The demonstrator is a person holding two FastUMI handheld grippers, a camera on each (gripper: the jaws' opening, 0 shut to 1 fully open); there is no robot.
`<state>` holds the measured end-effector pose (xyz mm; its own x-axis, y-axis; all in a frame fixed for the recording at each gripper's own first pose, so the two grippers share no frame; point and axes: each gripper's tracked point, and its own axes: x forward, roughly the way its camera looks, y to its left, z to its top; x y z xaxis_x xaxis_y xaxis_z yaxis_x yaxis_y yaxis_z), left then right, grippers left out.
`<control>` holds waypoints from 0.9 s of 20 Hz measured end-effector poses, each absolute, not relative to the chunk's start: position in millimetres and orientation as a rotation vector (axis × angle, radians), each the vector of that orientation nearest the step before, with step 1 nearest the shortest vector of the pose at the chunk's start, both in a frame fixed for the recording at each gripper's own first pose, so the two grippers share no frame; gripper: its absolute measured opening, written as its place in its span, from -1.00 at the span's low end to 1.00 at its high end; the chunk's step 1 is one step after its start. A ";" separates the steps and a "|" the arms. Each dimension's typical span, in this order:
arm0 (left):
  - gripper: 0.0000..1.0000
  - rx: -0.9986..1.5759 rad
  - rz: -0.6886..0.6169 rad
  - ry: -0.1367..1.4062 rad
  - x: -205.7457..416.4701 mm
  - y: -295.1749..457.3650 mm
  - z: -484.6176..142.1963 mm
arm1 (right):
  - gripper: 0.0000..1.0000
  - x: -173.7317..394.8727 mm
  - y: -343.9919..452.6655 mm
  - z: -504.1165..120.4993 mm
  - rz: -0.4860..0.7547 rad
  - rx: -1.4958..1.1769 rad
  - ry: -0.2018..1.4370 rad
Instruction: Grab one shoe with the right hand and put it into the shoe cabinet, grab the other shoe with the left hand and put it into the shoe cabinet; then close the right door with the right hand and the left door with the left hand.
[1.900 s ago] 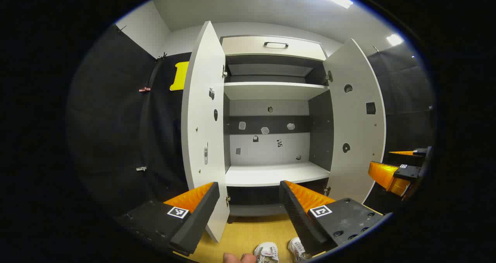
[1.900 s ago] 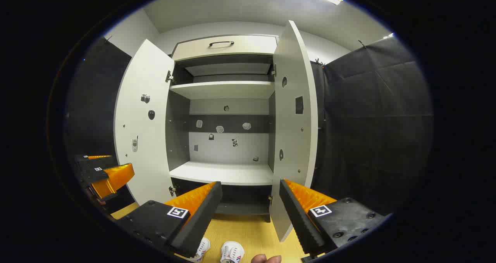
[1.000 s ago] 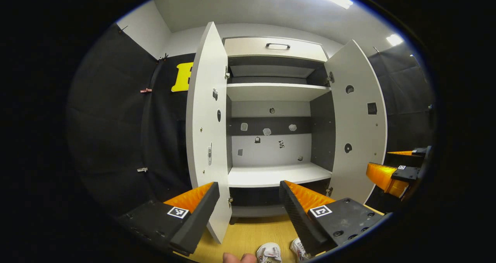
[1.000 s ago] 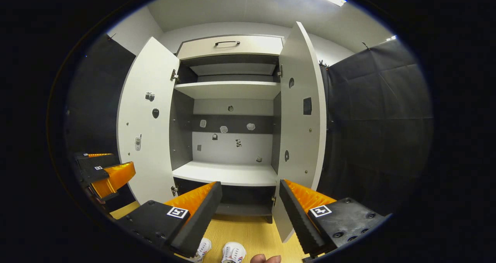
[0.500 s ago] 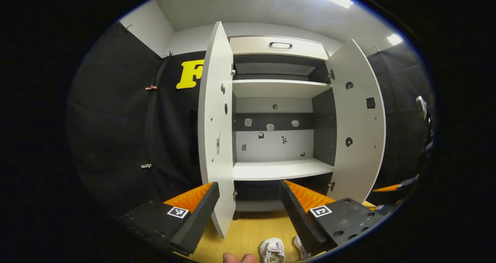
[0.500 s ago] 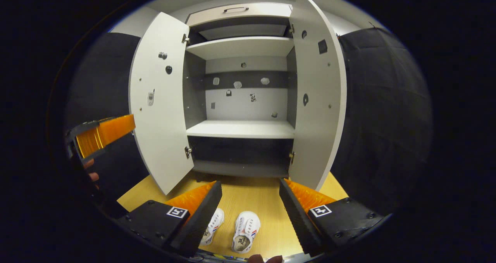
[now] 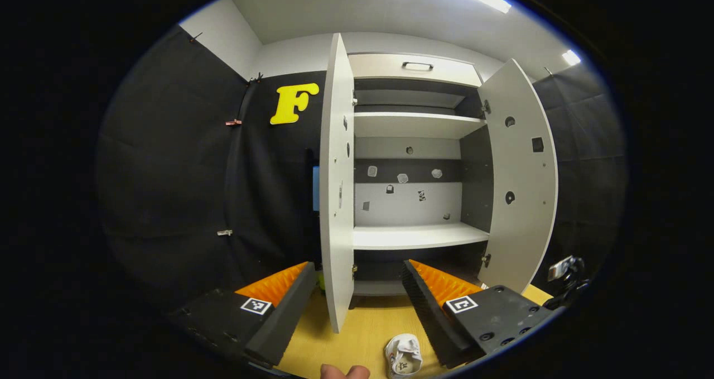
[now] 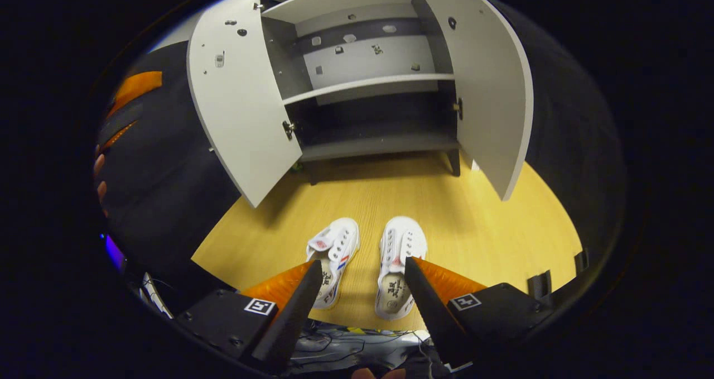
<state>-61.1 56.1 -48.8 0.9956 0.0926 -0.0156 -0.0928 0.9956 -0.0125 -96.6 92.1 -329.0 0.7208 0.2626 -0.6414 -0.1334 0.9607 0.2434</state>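
Note:
Two white shoes lie side by side on the wooden floor [image 8: 446, 211], toes toward the cabinet: the left shoe [image 8: 333, 259] and the right shoe [image 8: 400, 262]. My right gripper [image 8: 361, 281] hangs above them, tilted down and open, nothing between its fingers. The shoe cabinet [image 8: 368, 80] stands behind with its left door [image 8: 240, 100] and right door [image 8: 493, 89] both swung open. My left gripper [image 7: 357, 289] is open and empty, facing the cabinet [image 7: 415, 236]; one shoe [image 7: 403, 354] shows low in its view. It also appears at the far left as the left gripper [image 8: 125, 111].
The cabinet has a white shelf [image 7: 415, 116] above the middle one and a drawer [image 7: 415, 66] on top. The left door [image 7: 336, 200] stands edge-on to me, the right door [image 7: 521, 172] angled outward. Cables lie near the floor's front edge [image 8: 357, 342]. Black cloth walls both sides.
The right gripper has tipped down from facing the cabinet to looking at the floor, so both shoes now lie just ahead of its fingers. The left gripper's view has swung left.

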 end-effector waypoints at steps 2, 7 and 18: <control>0.95 -0.009 0.109 0.028 -67.2 62.2 -54.4 | 0.85 -99.6 94.1 -360.0 0.216 0.207 0.788; 0.95 -0.010 0.132 0.059 -80.6 70.1 -70.8 | 0.80 -91.4 94.8 -423.4 0.164 0.198 0.877; 0.95 -0.023 0.194 0.128 -87.8 85.5 -105.7 | 0.05 -29.8 93.4 -471.0 0.021 0.114 0.752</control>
